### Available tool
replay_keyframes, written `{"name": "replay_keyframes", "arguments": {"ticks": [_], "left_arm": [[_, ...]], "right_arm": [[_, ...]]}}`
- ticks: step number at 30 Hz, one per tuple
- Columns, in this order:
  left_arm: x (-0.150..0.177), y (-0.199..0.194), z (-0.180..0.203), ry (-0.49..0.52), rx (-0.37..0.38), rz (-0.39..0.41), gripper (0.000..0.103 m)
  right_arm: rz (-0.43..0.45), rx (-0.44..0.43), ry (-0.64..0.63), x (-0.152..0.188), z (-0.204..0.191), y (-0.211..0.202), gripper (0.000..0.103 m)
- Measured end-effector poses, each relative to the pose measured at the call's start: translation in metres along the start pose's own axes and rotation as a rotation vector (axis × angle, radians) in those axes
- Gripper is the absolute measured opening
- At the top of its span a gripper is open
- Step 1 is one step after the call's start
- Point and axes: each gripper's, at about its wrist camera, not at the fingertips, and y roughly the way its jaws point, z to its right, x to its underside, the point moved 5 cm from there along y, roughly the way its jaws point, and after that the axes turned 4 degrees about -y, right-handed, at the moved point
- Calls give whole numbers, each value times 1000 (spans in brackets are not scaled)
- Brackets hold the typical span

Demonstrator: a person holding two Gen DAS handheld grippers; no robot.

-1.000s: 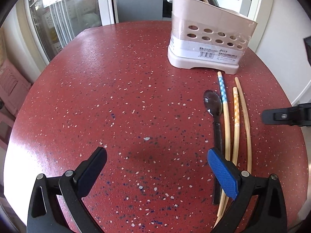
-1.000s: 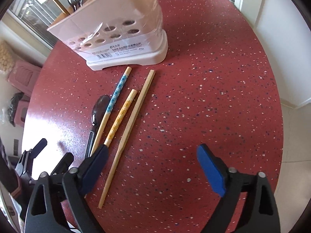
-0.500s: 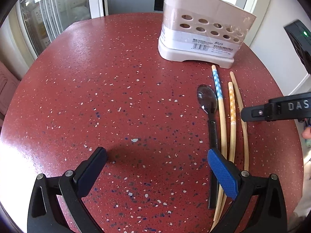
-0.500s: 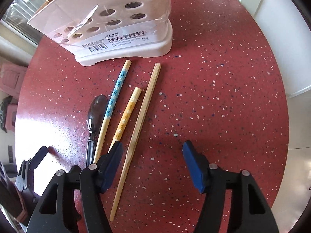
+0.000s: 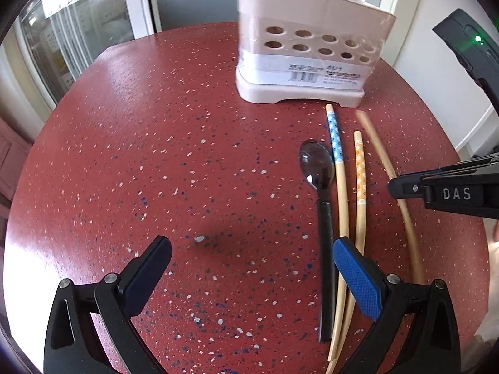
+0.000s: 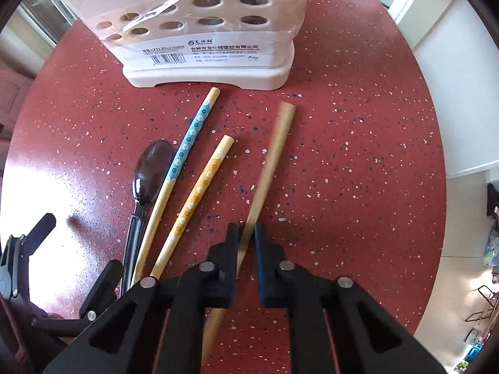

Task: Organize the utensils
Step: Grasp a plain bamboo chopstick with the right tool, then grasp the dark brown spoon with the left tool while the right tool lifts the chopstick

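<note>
The right tool [image 6: 246, 233] clamps a plain bamboo chopstick [image 6: 268, 168] on the speckled red desk [image 6: 358, 155], near the pink perforated plastic utensil holder [image 6: 202, 46]. The left tool [image 5: 249, 265] hovers with fingers apart.

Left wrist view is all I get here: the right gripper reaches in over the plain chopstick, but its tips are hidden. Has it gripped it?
Observer: Yes. In the right wrist view the right gripper is shut on the plain chopstick.
Operator: Where along the stick?
Observer: Roughly mid-length. A good stretch runs on behind the pads toward the camera.
Operator: Did it catch the orange-flowered one too?
Observer: No. The orange-flowered chopstick lies outside the jaws, clear of the pads.
</note>
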Motion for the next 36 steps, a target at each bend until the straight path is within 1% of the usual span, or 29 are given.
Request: {"name": "replay_keyframes", "arguments": {"ticks": [4,7,9,12,14,19,20,23,26,27,28,29,30,31,32,33,36], "left_arm": [[-3,3,5,4,-21,-17,103],[-5,6,9,10,-28,-34,103],[-6,8,11,14,-30,-47,103],[-8,13,18,33,-59,-65,103],[-8,15,19,33,-64,-70,103],[-12,17,24,38,-73,-98,103],[-14,18,25,45,-74,-106,103],[-18,19,30,51,-29,-152,103],[-24,21,34,66,-7,-189,102],[-25,20,37,88,2,-196,98],[-27,20,41,107,8,-202,90],[-28,19,46,131,18,-209,78],[-29,17,53,161,25,-217,70],[-29,16,59,183,29,-225,45],[-29,16,66,198,39,-241,41],[-29,17,69,205,36,-248,41],[-26,15,81,231,28,-218,41]], "right_arm": [[23,-67,3,4,4,0,6],[32,-133,5,11,7,0,6],[45,-153,-4,14,8,-1,6],[63,-169,-20,20,11,1,6],[70,-190,-26,22,10,2,6],[100,-226,-52,28,30,-6,6],[106,-238,-54,28,31,-10,6],[119,-275,-56,31,40,-16,6],[130,-303,-61,34,51,-20,6],[133,-311,-63,39,59,-24,6],[137,-319,-64,41,62,-26,6],[141,-324,-65,41,62,-32,6],[145,-331,-66,39,63,-34,6],[149,-339,-67,39,68,-39,6],[153,-346,-70,41,79,-48,6],[157,-350,-72,42,82,-50,6],[170,-359,-76,42,87,-52,6]]}}
